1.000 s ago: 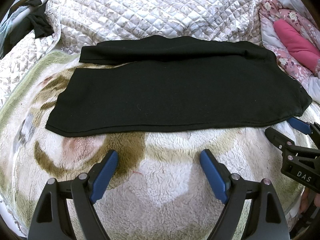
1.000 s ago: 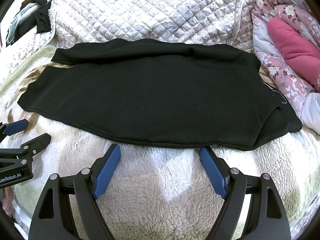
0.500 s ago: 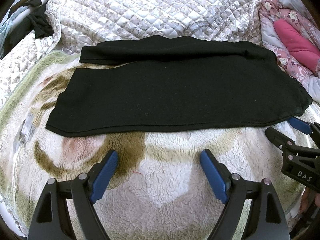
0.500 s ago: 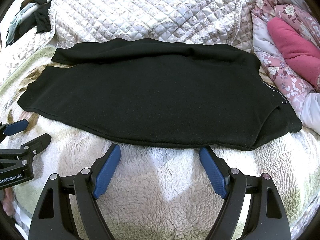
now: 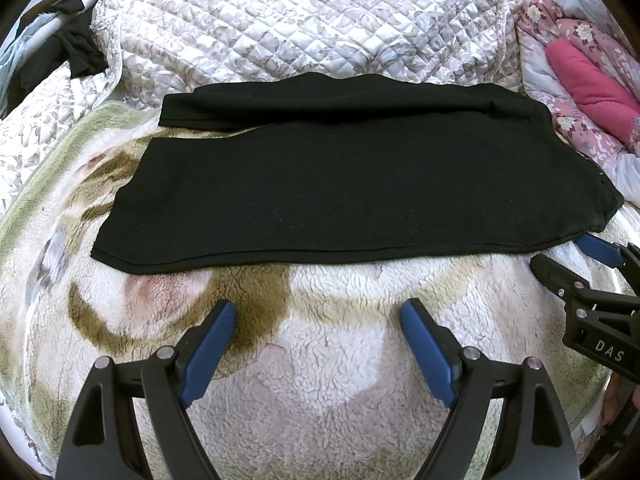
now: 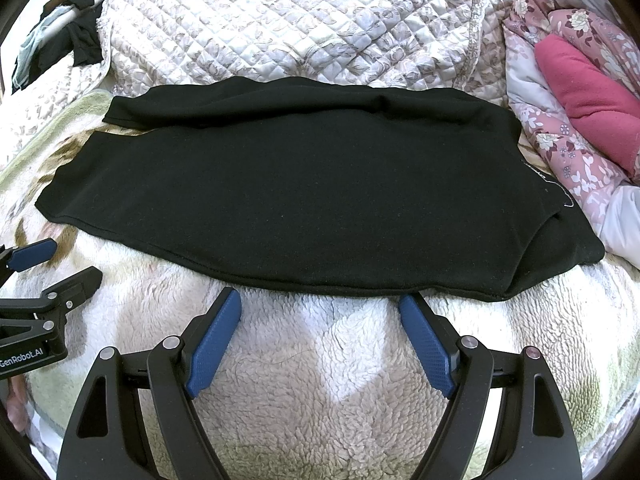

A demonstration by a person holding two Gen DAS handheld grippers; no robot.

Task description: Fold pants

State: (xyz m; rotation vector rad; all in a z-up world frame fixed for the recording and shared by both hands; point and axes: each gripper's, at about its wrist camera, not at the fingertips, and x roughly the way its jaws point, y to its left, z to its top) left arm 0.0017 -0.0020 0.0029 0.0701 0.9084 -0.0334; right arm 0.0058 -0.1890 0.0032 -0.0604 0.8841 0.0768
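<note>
Black pants (image 5: 352, 184) (image 6: 304, 192) lie flat across a fleece blanket, legs to the left and waist to the right, one leg laid over the other. My left gripper (image 5: 318, 314) stands open a little short of the pants' near hem, nothing between its blue pads. Open too, my right gripper (image 6: 320, 304) has its fingertips right at the near edge of the fabric. Each gripper shows at the edge of the other's view: the right gripper (image 5: 576, 264) by the waist corner, the left gripper (image 6: 56, 264) near the leg ends.
The cream and brown fleece blanket (image 5: 320, 392) covers the bed under the pants. A quilted bedspread (image 5: 304, 24) rises behind. A pink floral quilt with a pink pillow (image 6: 592, 100) is bunched at the right. Dark clothes (image 5: 76, 52) hang at far left.
</note>
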